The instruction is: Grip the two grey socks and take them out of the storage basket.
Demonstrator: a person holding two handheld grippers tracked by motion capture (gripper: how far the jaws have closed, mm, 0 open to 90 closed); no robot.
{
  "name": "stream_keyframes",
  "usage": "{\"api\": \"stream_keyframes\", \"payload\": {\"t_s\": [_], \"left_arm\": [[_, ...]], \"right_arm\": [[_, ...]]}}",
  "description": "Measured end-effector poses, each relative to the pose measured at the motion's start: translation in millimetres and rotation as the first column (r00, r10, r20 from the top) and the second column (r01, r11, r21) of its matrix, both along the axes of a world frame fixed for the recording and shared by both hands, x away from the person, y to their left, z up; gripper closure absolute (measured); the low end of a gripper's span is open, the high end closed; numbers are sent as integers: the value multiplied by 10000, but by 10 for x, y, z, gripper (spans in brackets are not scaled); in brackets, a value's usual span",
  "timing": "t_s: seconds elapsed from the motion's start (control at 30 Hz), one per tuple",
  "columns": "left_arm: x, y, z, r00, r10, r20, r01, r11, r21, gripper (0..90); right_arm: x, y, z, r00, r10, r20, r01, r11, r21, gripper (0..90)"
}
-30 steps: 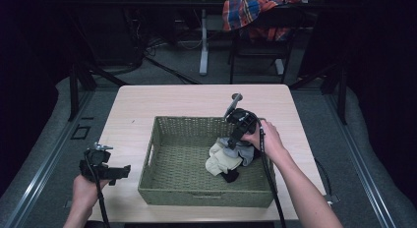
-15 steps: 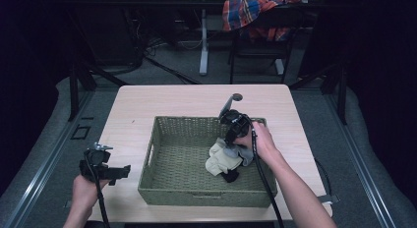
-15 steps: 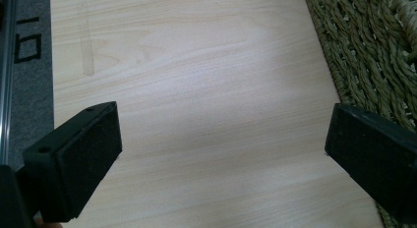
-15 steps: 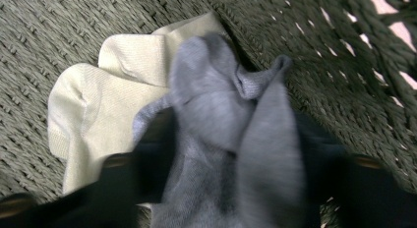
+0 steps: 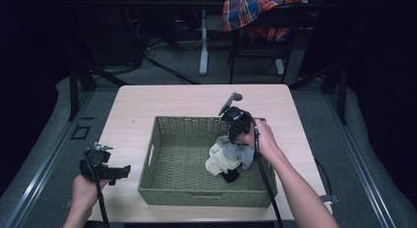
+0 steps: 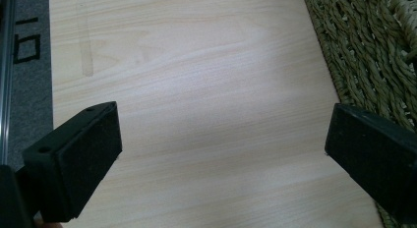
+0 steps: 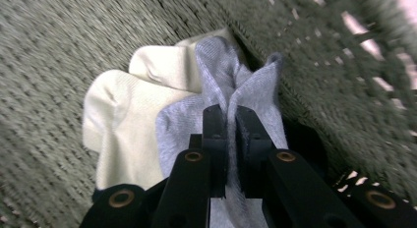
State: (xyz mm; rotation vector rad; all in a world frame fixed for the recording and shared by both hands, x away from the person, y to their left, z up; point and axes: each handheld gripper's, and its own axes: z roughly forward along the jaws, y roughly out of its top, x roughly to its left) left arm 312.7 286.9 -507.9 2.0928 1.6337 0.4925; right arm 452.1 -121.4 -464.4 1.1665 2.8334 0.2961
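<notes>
Compared with a second ago, the right claw [image 5: 235,134] has been shifted from over the right wall of the wicker basket [image 5: 162,188] inward and toward the far edge of the table [image 5: 196,98], above the pile of socks; the left claw [image 5: 109,171] has not moved. In the right gripper view the right claw's jaws are pressed together on a fold of the grey sock [image 7: 216,110], which is pinched between the pads and drawn up into a ridge. A cream sock [image 7: 128,115] lies just beside it, touching, and dark fabric shows beneath, next to the basket wall. The pile sits in the right half of the basket, near its right wall. Judgement: the grasp on the grey sock appears made, and the sock is probably about to be lifted out; whether it has cleared the pile cannot be told, as the view is blurred. The left claw is held over bare table at the near left corner, just beside the basket's left wall; its jaws stand wide apart, with nothing between them.
</notes>
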Motion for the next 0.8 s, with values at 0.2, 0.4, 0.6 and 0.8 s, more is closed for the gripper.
{"api": "stream_keyframes", "payload": {"t_s": [0.2,0.4,0.6,0.8], "left_arm": [[-2,4,5,10000,-19,-27,19,10000,-11,8],[1,2,0,10000,2,8,-2,10000,-16,7],[-2,-3,0,10000,37,29,-36,10000,-49,8],[-2,-2,1,10000,44,17,-43,10000,-43,8]], "right_arm": [[-16,-46,147,10000,-46,26,45,9990,437,847],[-46,-97,293,9999,74,-101,-68,9982,590,844],[-99,-147,413,9998,178,-122,-169,9975,681,841],[-125,-212,534,9996,240,-131,-228,9962,846,841]]}}
